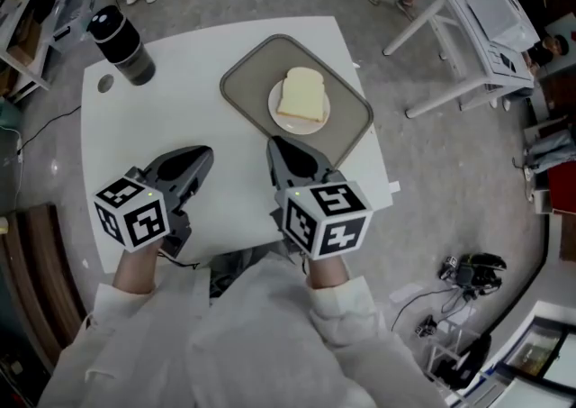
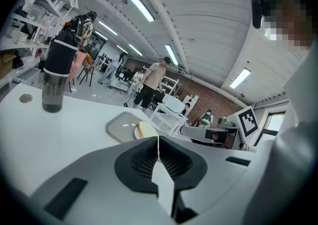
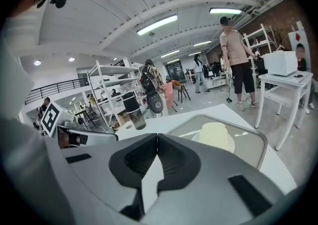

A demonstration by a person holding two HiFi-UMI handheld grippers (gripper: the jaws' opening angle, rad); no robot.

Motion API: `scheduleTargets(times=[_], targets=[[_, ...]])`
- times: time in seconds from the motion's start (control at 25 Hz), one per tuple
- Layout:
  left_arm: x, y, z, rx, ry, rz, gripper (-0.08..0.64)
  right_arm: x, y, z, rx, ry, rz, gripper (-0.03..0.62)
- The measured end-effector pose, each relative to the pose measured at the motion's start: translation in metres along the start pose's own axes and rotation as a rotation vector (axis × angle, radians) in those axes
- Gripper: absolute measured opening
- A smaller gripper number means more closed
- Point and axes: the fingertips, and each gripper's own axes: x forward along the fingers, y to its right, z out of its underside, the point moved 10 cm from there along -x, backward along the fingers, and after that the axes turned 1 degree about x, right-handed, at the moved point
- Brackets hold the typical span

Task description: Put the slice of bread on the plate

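White worktop (image 1: 180, 109) carries a grey tray (image 1: 247, 82), and on it we see a plate (image 1: 301, 128) with the slice of bread (image 1: 301, 95) lying flat on it. We hold the right claw (image 1: 273, 143) at the tray's near edge and the left claw (image 1: 205, 152) over bare worktop beside it, both with jaws pressed together and empty. A dark bottle (image 1: 121, 41) stands at the far left corner.

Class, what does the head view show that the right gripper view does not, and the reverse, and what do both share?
Only the head view shows the person's white sleeves and floor cables. Only the right gripper view shows ceiling strip lights and, close up, the right tool with jaws shut. Both show the pale bread slice on the round white plate in the grey tray, plus the dark bottle.
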Motion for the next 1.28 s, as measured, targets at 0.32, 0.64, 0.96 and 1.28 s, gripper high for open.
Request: scheduleTargets(times=[0.32,0.64,0.96,1.28], targets=[[-0.065,0.01,0.021,0.007,0.041,0.036,0.009,-0.023,-0.069,0.024,0.005,0.068,-0.022,0.014],[-0.102,0.022,0.051,0.004,0.025,0.049,0.009,-0.032,-0.117,0.048,-0.03,0.08,-0.046,0.014],[-0.116,0.02,0.065,-0.04,0.037,0.034,0.009,-0.032,-0.137,0.054,-0.071,0.042,-0.086,0.014],[-0.111,0.029,0.062,-0.042,0.06,0.003,0.009,-0.035,-0.138,0.058,-0.075,0.01,-0.149,0.014]])
